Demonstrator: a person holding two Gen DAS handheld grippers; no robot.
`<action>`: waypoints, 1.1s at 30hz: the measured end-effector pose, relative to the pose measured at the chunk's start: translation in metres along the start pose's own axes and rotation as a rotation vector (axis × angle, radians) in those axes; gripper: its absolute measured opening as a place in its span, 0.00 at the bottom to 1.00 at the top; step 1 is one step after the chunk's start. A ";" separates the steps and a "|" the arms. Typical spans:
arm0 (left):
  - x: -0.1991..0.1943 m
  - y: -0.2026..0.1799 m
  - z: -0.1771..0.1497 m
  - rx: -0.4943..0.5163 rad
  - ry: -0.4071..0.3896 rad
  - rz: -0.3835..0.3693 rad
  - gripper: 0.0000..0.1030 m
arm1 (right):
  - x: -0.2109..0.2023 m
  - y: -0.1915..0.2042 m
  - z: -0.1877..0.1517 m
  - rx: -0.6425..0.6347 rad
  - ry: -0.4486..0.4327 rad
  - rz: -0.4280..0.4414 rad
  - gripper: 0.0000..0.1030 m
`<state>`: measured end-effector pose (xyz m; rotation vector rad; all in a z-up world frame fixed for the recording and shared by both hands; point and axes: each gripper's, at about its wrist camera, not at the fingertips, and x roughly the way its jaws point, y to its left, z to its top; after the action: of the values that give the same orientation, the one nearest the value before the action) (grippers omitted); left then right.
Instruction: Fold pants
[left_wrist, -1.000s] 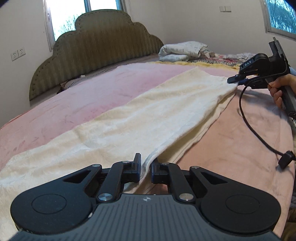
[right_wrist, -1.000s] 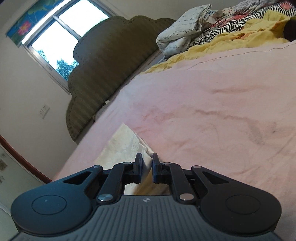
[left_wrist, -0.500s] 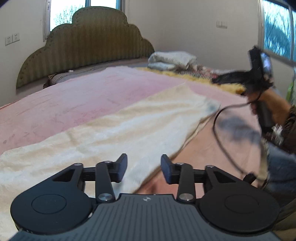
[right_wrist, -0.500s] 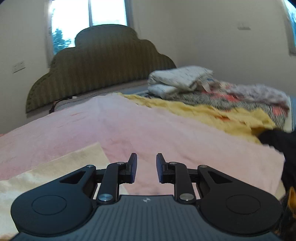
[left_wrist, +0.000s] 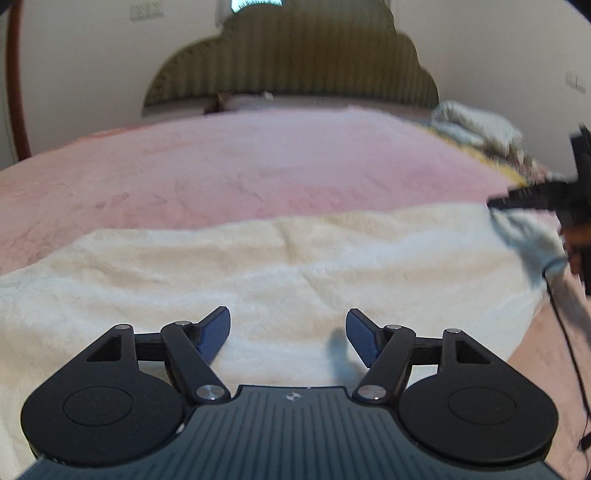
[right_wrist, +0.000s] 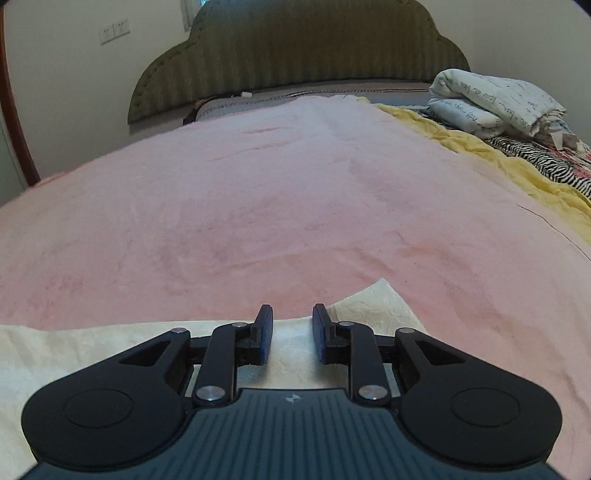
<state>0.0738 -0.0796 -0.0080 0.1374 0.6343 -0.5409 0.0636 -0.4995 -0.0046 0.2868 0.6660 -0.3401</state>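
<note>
Both grippers had let go and swung square to the pants (left_wrist: 295, 266). Left gripper (left_wrist: 288, 332) jaws gaped wide, right gripper (right_wrist: 291, 332) jaws parted. The soft, light fleece would drape; pinch corners.

Pink blanket (right_wrist: 295, 192) is bare from the pants (left_wrist: 295, 266) up to the headboard (right_wrist: 295, 48): open passage across the bed's middle and left edge. Right edge is blocked by the yellow sheet (right_wrist: 517, 166), zebra-print fabric (right_wrist: 546, 155) and a rolled quilt (right_wrist: 495, 99) at the far right corner. Right gripper (left_wrist: 532, 195) and its cable (left_wrist: 565, 332) crowd the pants' right end.
</note>
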 end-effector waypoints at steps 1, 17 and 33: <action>-0.004 0.001 0.001 -0.007 -0.029 0.019 0.73 | -0.012 0.003 -0.004 -0.014 -0.020 0.007 0.22; -0.010 -0.005 -0.005 -0.042 -0.176 0.294 0.97 | -0.099 0.003 -0.066 0.012 -0.118 0.069 0.63; 0.009 0.006 -0.016 -0.123 0.019 0.320 1.00 | -0.096 -0.078 -0.104 0.539 -0.076 0.218 0.64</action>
<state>0.0744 -0.0739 -0.0269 0.1252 0.6478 -0.1920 -0.0950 -0.5115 -0.0329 0.8502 0.4532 -0.3150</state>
